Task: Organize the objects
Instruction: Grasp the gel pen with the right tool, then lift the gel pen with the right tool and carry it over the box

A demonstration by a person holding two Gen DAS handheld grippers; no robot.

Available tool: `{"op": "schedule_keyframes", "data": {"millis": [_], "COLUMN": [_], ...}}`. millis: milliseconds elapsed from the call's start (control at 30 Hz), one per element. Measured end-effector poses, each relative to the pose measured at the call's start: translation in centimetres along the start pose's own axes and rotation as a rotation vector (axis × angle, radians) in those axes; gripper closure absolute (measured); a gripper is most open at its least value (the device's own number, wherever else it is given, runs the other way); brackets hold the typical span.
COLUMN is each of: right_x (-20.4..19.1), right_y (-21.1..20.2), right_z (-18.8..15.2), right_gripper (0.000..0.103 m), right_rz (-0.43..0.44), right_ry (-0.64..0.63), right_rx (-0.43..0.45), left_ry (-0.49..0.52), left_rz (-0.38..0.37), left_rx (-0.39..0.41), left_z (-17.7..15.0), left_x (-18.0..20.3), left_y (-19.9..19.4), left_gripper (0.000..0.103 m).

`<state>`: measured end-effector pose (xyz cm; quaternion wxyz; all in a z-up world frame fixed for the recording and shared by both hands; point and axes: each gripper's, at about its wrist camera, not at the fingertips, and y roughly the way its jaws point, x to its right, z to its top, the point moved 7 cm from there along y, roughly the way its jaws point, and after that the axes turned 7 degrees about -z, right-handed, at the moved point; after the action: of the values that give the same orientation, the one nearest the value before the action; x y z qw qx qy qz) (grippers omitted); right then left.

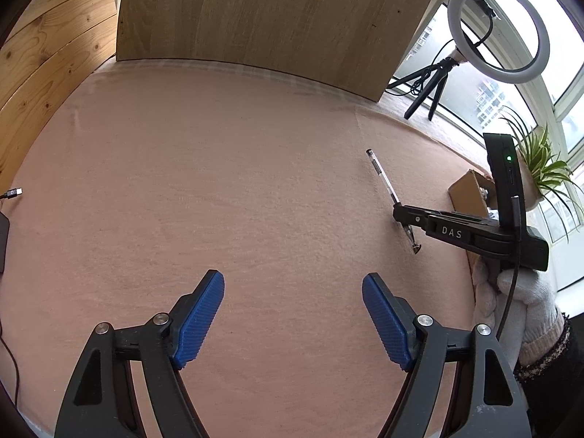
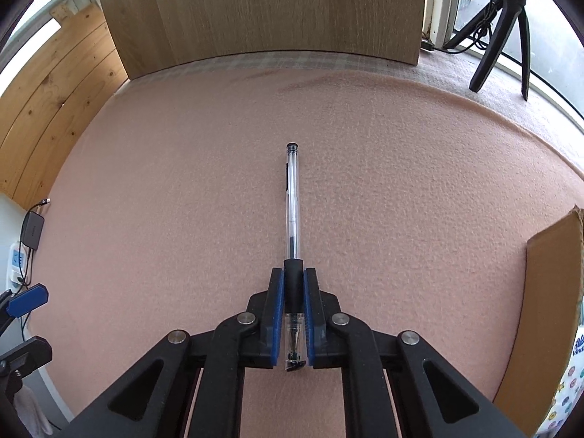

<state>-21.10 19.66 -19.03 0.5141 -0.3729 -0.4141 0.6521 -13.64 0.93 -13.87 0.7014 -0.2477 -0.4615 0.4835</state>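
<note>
Clamping the pen [image 2: 293, 219] by its black rubber grip section, the right hand-held gripper [image 2: 293, 284] has its blue pads [image 2: 277, 306] closed against both sides of the barrel near the writing end. The long clear barrel projects forward past the fingertips, and the tip sits back between the jaws. In the left wrist view the pen [image 1: 381, 175] points away and slightly up from the pink-covered worktop [image 1: 219, 182].

The left hand-held gripper [image 1: 294, 314] stands wide open and holds nothing, hovering over bare covering.

Risks, as judged:
- The hold is far off the pen's middle, so the long free end could swing or pivot in the pads on a quick turn.
- The round, smooth barrel could slide lengthwise if the grip loosens.
- The projecting end could strike the cardboard box [image 2: 547, 292] wall if carried across low.

Room and edges: the centre of the worktop is open on all sides of the pen. An upright wooden panel [image 2: 255, 11] closes the far edge. The cardboard box stands at the right; a tripod [image 2: 500, 29] stands beyond the far right corner. On the left lie a cable [image 1: 11, 194] and a small black adapter [image 2: 33, 230], well apart from the pen.
</note>
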Motion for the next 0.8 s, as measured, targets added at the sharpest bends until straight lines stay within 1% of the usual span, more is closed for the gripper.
{"op": "schedule_keyframes", "data": {"millis": [200, 433, 600, 800], "right_x": [1.7, 4.9, 8.5, 12.5], "right_y": [-3.8, -9.4, -13.3, -16.7], "right_z": [-2.4, -4.6, -7.2, -10.1], "right_gripper": [0.094, 0.094, 0.094, 0.094], "right_rz": [0.037, 0.036, 0.005, -0.069], "right_ry": [0.088, 0.178, 0.275, 0.348], "right_rx": [0.054, 0.155, 0.219, 0.265], "left_ry": [0.028, 0.053, 0.072, 0.092], "left_rz": [-0.02, -0.043, -0.052, -0.067], "left_rx": [-0.022, -0.043, -0.049, -0.055], "left_z": [-0.3, -0.9, -1.5, -1.9], "left_x": [1.8, 3.8, 5.1, 6.5], "left_y": [1.0, 1.8, 2.0, 2.3], "left_gripper": [0.022, 0.022, 0.022, 0.022]}}
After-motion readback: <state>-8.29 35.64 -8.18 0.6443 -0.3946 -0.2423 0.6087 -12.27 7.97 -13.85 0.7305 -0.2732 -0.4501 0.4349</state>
